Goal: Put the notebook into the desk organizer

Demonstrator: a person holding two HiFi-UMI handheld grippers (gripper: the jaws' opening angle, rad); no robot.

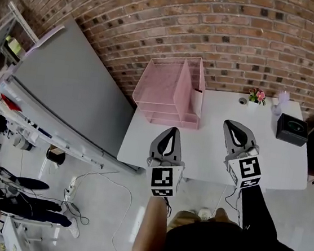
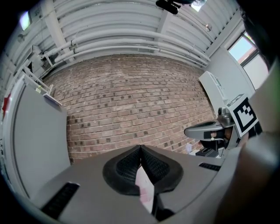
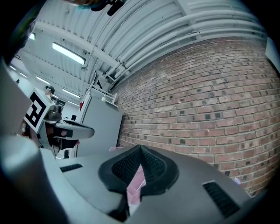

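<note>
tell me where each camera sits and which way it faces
Head view: on the person's head, looking steeply down at the table, organizer, left gripper, right gripper and forearms.
Left gripper view: on the left gripper, facing the wall along its shut jaws.
Right gripper view: on the right gripper, facing the wall along its shut jaws.
Shared: both gripper views show the wall and the other gripper.

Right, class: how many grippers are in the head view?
2. The left gripper is over the table's near edge, in front of the organizer; the right gripper is beside it, over the table's middle. None seems hidden.
</note>
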